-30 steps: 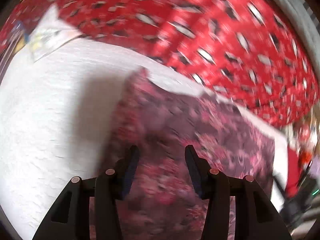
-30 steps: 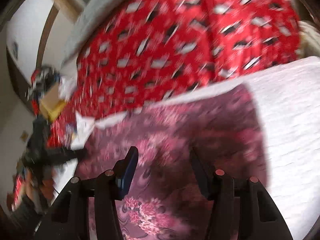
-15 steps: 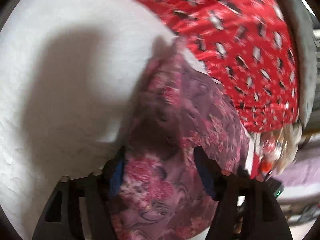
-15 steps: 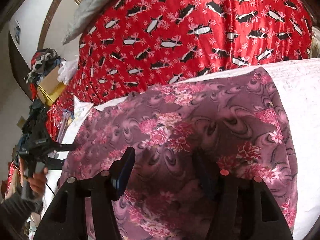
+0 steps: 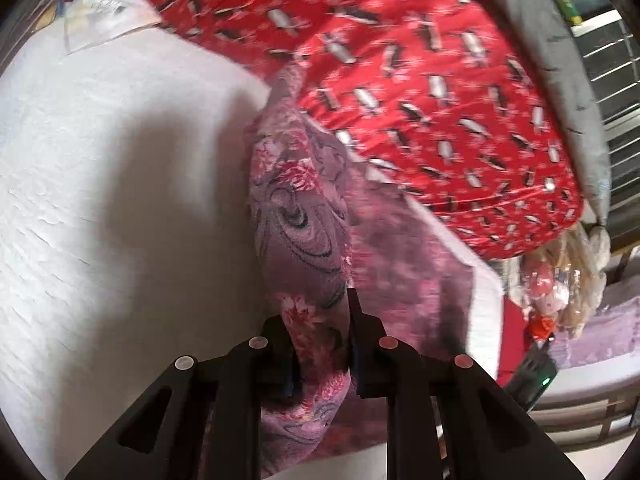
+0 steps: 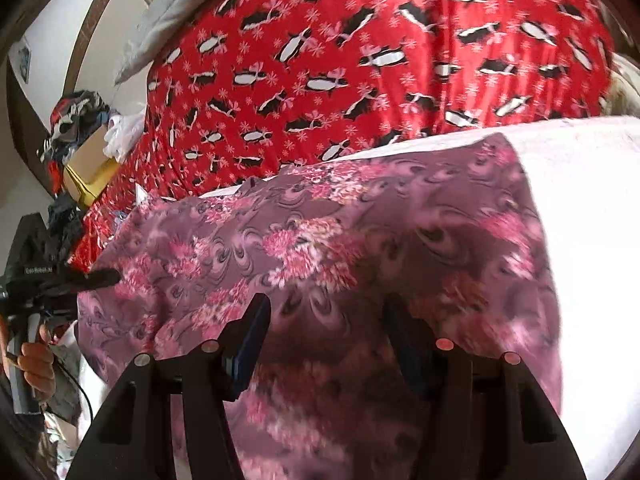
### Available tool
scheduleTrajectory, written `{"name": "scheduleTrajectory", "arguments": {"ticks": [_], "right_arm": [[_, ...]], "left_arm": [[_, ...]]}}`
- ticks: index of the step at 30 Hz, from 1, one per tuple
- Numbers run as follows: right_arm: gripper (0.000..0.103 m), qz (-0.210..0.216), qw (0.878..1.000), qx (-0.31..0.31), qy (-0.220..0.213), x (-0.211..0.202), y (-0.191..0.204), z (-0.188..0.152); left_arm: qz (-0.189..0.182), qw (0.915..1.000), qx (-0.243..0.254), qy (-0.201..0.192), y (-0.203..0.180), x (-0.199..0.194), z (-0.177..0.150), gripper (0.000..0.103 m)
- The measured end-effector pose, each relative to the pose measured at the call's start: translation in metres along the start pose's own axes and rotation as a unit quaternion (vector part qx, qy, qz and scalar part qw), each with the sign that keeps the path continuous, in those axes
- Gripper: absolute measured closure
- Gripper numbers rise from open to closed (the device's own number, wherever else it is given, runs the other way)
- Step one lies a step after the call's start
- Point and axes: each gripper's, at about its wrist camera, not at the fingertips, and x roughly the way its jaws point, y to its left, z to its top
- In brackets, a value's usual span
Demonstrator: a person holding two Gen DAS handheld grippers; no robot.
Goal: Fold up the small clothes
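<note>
A purple garment with pink flowers [image 5: 296, 216] lies on a white bed cover [image 5: 100, 200]. My left gripper [image 5: 316, 312] is closing and its pads pinch the garment's left edge, which stands up as a raised ridge. In the right wrist view the same garment [image 6: 320, 224] spreads wide, and the left gripper [image 6: 100, 278] holds its lifted left edge, with a hand [image 6: 36, 360] on its handle. My right gripper [image 6: 328, 304] hovers low over the garment's near part. Its jaws stand apart and are closing a little, the cloth beneath them and not pinched.
A red blanket with penguins [image 6: 360, 60] lies bunched behind the garment. A grey pillow [image 5: 560, 80] sits beyond it. A clear plastic sleeve [image 5: 96, 12] rests at the far left of the cover. A cardboard box with clothes on it [image 6: 88, 160] stands to the left.
The left gripper opened wide around the garment's edge, then closed on it and pulled it up into a ridge. The right gripper has stayed over the cloth.
</note>
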Motion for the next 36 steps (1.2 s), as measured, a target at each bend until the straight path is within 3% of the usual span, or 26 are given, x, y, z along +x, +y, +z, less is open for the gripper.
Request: {"name": "scheduleTrajectory", "arguments": {"ticks": [7, 14, 22, 29, 33, 36], "right_arm": [[0.042, -0.025, 0.998, 0.038, -0.051, -0.038, -0.022, -0.028], [0.042, 0.005, 0.992, 0.081, -0.093, -0.046, -0.048, -0.027], [0.040, -0.021, 0.986, 0.141, -0.091, -0.056, -0.081, -0.018], [0.041, -0.018, 0.979, 0.184, -0.091, -0.062, -0.107, -0.018], [0.041, -0.014, 0.975, 0.196, -0.102, -0.067, -0.113, -0.018], [0.040, -0.001, 0.970, 0.203, -0.133, -0.078, -0.115, -0.018]], "left_arm": [[-0.011, 0.9999, 0.006, 0.003, -0.040, -0.014, -0.035, 0.086], [-0.024, 0.9996, 0.003, 0.014, -0.095, 0.022, -0.043, 0.087], [-0.047, 0.9971, 0.010, 0.059, -0.155, 0.119, -0.052, 0.087], [-0.011, 0.9937, 0.028, 0.108, -0.181, 0.202, -0.069, 0.079], [-0.018, 0.9920, 0.054, 0.113, -0.200, 0.203, -0.066, 0.073], [-0.024, 0.9942, 0.066, 0.081, -0.201, 0.181, -0.057, 0.067]]}}
